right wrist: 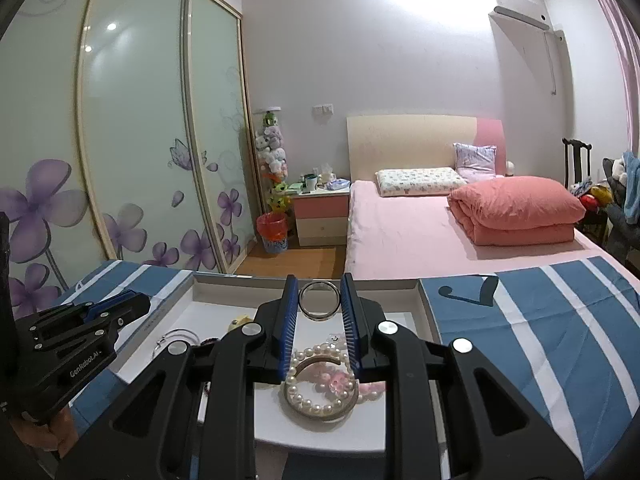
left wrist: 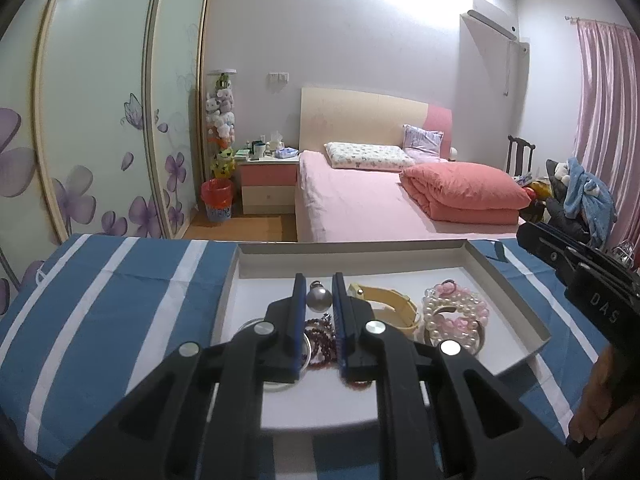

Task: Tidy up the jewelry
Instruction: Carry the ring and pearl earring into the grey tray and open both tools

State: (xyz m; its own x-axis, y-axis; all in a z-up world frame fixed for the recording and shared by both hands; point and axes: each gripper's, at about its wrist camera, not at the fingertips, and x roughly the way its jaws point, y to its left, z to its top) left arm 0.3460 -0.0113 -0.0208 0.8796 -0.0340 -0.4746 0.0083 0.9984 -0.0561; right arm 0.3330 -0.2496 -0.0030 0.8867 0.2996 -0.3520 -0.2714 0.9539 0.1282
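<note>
Blue-padded fingers of the right gripper (right wrist: 320, 300) pinch a metal ring (right wrist: 319, 301), held upright above the pearl bracelet (right wrist: 320, 384) in the white tray (right wrist: 426, 312). The left gripper (left wrist: 316, 298) clamps a silver pendant ball (left wrist: 319, 295) over the dark red beads (left wrist: 320, 332), beside a yellow strap (left wrist: 394, 306). Lower each piece onto bare tray floor before releasing, I judge, clear of tangling strands. Beyond lies the pink bed (left wrist: 360, 200).

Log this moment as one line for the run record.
left gripper: shut on silver ball pendant | right gripper: shut on metal ring | both over white tray | pearl bracelet in tray
</note>
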